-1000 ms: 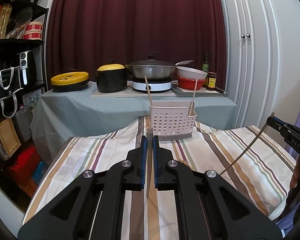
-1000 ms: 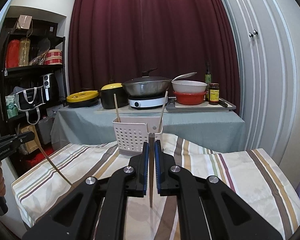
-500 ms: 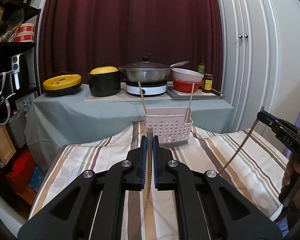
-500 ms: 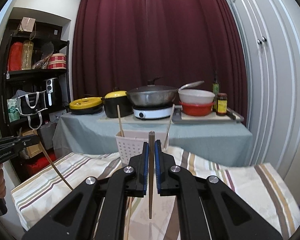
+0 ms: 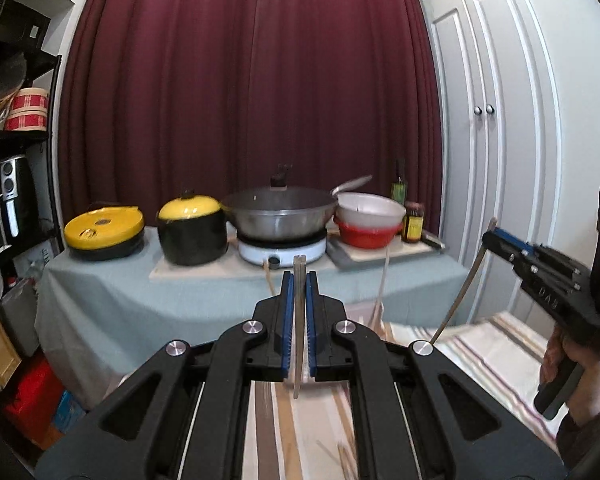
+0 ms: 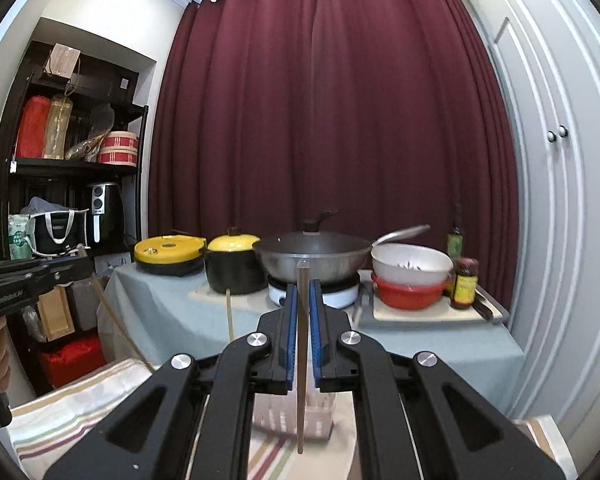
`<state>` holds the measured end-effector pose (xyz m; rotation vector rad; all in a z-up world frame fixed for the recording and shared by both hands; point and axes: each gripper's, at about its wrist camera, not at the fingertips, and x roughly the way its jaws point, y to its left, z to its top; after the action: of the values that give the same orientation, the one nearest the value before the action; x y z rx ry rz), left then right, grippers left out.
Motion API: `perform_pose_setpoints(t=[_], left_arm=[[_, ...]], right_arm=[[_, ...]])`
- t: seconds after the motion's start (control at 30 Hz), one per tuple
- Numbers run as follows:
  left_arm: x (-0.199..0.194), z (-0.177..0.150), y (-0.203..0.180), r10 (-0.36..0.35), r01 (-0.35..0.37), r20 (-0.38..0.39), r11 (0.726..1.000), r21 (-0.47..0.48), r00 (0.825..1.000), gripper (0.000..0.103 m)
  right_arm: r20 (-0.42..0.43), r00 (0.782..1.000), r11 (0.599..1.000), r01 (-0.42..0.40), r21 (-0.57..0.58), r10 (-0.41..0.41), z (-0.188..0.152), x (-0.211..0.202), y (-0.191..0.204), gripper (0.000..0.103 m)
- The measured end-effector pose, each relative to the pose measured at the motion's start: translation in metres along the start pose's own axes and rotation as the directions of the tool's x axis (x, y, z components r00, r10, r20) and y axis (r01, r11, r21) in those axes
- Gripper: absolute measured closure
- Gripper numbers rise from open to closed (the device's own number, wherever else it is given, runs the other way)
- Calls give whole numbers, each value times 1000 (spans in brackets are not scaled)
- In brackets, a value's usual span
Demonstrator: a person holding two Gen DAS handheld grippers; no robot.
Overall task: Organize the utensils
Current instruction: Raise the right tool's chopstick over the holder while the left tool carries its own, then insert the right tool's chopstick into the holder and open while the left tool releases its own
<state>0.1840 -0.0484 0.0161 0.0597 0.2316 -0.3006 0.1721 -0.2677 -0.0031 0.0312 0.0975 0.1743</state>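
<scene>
My left gripper [image 5: 299,276] is shut on a pale chopstick [image 5: 298,320] that stands upright between its blue pads. In the same view my right gripper [image 5: 540,276] hangs at the right, with a slanted chopstick [image 5: 462,292] in its tip. The right wrist view shows my right gripper [image 6: 303,285] shut on a brown wooden chopstick [image 6: 301,360]. Its lower end hangs over the white perforated caddy [image 6: 324,412], which the fingers mostly hide. One chopstick [image 6: 229,312] stands in the caddy's left side. My left gripper [image 6: 28,280] is at the left edge.
A striped cloth [image 5: 484,344] covers the near table. Behind it, a grey-clothed table [image 6: 172,320] carries a yellow-lidded pan [image 6: 168,252], a black pot [image 6: 232,268], a wok on a white burner [image 6: 312,256], stacked bowls [image 6: 410,276] and bottles. Shelves stand left, white cupboard doors right.
Both grippers have risen and moved toward the caddy, which has sunk low behind the fingers in both views. Each still holds its chopstick.
</scene>
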Motion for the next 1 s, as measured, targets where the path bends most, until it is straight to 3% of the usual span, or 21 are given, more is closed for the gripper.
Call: perform_pose_setpoints(t=[0.2, 0.37, 0.7, 0.8, 1.0], left_arm=[[52, 34, 6, 12, -12, 20, 1000, -4, 1000, 97], [90, 43, 3, 13, -13, 27, 1000, 5, 1000, 97], [155, -6, 0, 24, -23, -60, 999, 25, 998, 97], [157, -12, -3, 48, -46, -29, 997, 61, 998, 96], [158, -11, -4, 28, -26, -35, 998, 54, 999, 96]], right_arm=[[23, 1000, 1000, -3, -12, 3, 17, 40, -4, 96], [23, 1000, 1000, -3, -19, 3, 18, 74, -7, 96], [-105, 994, 1000, 5, 4, -4, -33, 130, -16, 96], [-138, 990, 1000, 4, 9, -3, -45, 140, -18, 96], [-171, 985, 1000, 7, 23, -3, -58, 150, -21, 96]])
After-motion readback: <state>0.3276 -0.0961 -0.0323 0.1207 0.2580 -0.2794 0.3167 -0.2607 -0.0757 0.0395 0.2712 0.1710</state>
